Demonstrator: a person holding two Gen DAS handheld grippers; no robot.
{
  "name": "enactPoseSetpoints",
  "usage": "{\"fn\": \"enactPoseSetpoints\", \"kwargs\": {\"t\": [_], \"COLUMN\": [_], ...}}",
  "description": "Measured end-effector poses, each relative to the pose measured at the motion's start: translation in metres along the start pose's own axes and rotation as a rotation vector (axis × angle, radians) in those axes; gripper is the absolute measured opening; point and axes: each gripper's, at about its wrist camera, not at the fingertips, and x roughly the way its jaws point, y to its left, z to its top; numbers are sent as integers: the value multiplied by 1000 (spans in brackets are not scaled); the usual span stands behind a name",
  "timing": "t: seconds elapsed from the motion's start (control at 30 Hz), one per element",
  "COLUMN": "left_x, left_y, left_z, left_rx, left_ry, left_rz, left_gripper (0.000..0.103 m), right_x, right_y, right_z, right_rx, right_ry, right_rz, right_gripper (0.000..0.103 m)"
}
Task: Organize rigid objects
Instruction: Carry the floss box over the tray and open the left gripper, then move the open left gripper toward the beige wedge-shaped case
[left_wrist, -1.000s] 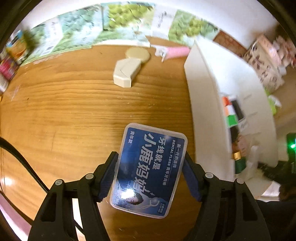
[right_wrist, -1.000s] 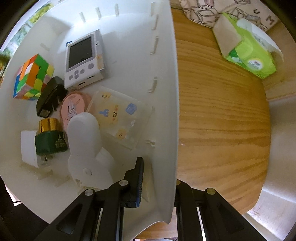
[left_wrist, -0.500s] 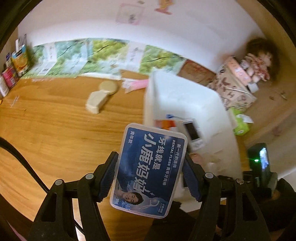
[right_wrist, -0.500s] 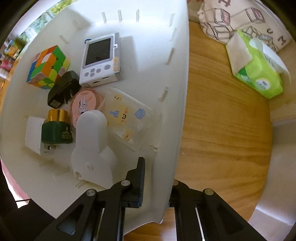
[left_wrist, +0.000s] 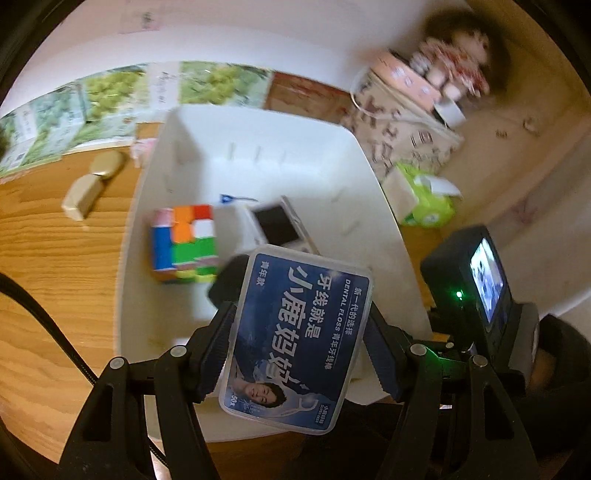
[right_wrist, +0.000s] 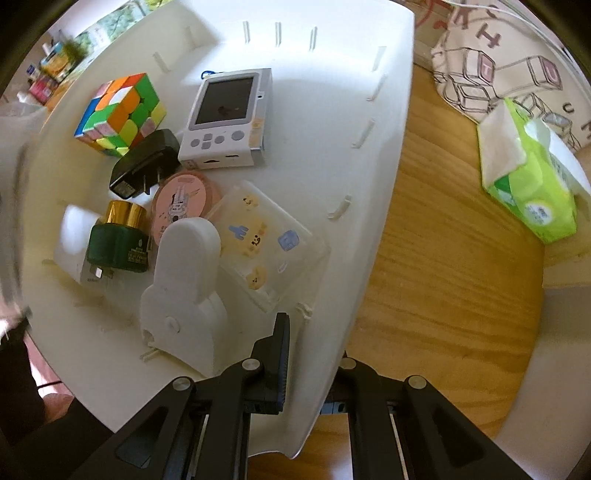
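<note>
Left wrist view looks down over a wooden table (left_wrist: 55, 258) set against a white wall lined with green printed cartons (left_wrist: 110, 92); at the far right a doll (left_wrist: 458, 55) sits above a pink box, blurred. The left gripper (left_wrist: 299, 347) clamps a blue dental floss box (left_wrist: 295, 343) by its long sides, held in the air above the near end of a white bin (left_wrist: 258, 147). Only this view shows two beige blocks (left_wrist: 92, 181) and something pink lying on the table left of the bin, and the camera body with a lit screen (left_wrist: 480, 280) at the right. The right wrist view looks nearly straight down into the bin (right_wrist: 332, 92), where the right gripper (right_wrist: 314, 369) is closed on the bin's near wall, one finger inside and one outside. It alone shows the bin's full contents, one of each: a colour cube (right_wrist: 122, 110), a white handheld console (right_wrist: 229, 118), a black plug (right_wrist: 144, 166), a pink round tin (right_wrist: 181, 203), a green jar with a gold cap (right_wrist: 118, 240), a white plug (right_wrist: 74, 240) partly under the jar, a clear case with cartoon stickers (right_wrist: 266, 243) and a white plastic piece (right_wrist: 184, 288). Both views show one green tissue pack (right_wrist: 532, 184) on the table beyond the bin, beside a printed cloth bag (right_wrist: 498, 66).
</note>
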Motion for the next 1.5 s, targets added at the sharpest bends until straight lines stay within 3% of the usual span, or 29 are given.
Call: {"fn": "enactPoseSetpoints", "kwargs": {"t": [0.1,0.17,0.27,0.5,0.9,1.5], "left_x": [8,8,5,-3,-31,-22], "left_y": [-9,-11,-10,10,75,198], "left_z": [2,5,9,17,40,96], "left_rx": [33,40,39,12,-18,-56], "left_ry": [16,9,-18,-48,-80,8], "left_rz": [4,5,11,27,68,231], "left_gripper": [72,81,83,85,85,85], "right_x": [1,2,4,12,17,20], "right_y": [1,5,5,4,-3,-30], "right_z": [0,-3,-3,11,22,39], "right_rx": [-23,-34,-45,-24,142,414], "right_ry": [5,9,17,48,94,129], "right_rz": [8,9,10,0,-15,-54], "right_gripper": [10,10,11,10,4,7]}}
